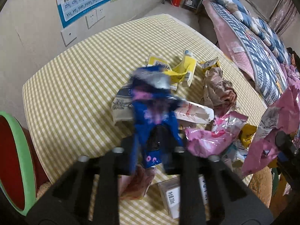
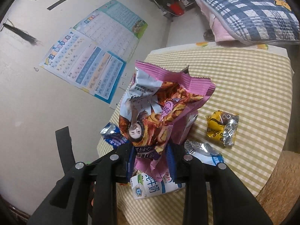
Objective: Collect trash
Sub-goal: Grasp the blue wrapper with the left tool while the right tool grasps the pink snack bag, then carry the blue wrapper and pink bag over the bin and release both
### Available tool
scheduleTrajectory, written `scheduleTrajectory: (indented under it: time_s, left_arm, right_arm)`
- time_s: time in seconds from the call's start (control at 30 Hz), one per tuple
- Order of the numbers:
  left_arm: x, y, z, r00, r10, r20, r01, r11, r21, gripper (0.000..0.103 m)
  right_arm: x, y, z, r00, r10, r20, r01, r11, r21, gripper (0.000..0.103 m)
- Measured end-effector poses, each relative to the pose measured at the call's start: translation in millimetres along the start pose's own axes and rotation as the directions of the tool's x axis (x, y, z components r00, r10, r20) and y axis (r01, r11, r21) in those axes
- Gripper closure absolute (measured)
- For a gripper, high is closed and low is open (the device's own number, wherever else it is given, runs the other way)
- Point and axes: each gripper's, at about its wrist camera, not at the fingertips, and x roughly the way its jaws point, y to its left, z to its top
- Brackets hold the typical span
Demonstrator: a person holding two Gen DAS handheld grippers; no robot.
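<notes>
In the left wrist view my left gripper (image 1: 154, 150) is shut on a blue snack wrapper (image 1: 153, 112) with pink marks, blurred and held above the checked table (image 1: 75, 86). Behind it lies a heap of trash: yellow wrappers (image 1: 180, 69), crumpled brown paper (image 1: 215, 86), a pink bag (image 1: 208, 140) and a torn white carton (image 1: 195, 112). In the right wrist view my right gripper (image 2: 151, 159) is shut on a pink snack bag (image 2: 165, 108), lifted over a milk carton (image 2: 153, 185). A yellow wrapper (image 2: 221, 127) lies on the cloth to the right.
A green-rimmed red bin (image 1: 16, 159) stands at the table's left side. A bed with a blue plaid quilt (image 1: 253, 43) runs along the right. Posters (image 2: 90, 60) hang on the wall. A wooden stool (image 2: 277, 183) is at the table's near right.
</notes>
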Motion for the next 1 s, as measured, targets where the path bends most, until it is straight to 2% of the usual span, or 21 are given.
scheduleTrajectory:
  time_s: [0.07, 0.2, 0.33, 0.53, 0.67, 0.77, 1.0]
  left_arm:
    - [-4, 2, -4, 1.000, 0.004, 0.017, -0.004, 1.000, -0.003, 0.099]
    - [-25, 7, -8, 0.997, -0.003, 0.074, 0.005, 1.000, -0.025, 0.100]
    - [-53, 8, -16, 0.987, 0.005, 0.161, -0.004, 1.000, -0.007, 0.100]
    - [-80, 15, -22, 0.975, -0.003, 0.224, 0.006, 1.000, -0.010, 0.100]
    - [-90, 17, -19, 0.971, -0.025, 0.236, 0.028, 1.000, -0.009, 0.100]
    - [-97, 17, -20, 0.966, -0.040, 0.256, 0.044, 0.999, -0.010, 0.100]
    - [-102, 24, -19, 0.964, -0.043, 0.263, 0.052, 0.998, -0.030, 0.100]
  right_arm:
    - [2, 2, 1, 1.000, 0.009, -0.005, -0.009, 1.000, -0.001, 0.074]
    - [-2, 7, 1, 1.000, 0.010, 0.002, -0.010, 1.000, -0.019, 0.074]
    - [0, 16, -2, 1.000, 0.006, 0.001, -0.006, 0.999, -0.053, 0.074]
    - [4, 32, -7, 1.000, 0.007, -0.002, -0.007, 0.994, -0.112, 0.074]
    - [-5, 43, -8, 0.999, 0.019, 0.032, -0.014, 0.990, -0.139, 0.074]
    - [-9, 53, -11, 0.998, -0.004, 0.056, 0.015, 0.982, -0.190, 0.074]
    - [-6, 58, -14, 0.999, -0.001, 0.051, 0.012, 0.979, -0.205, 0.074]
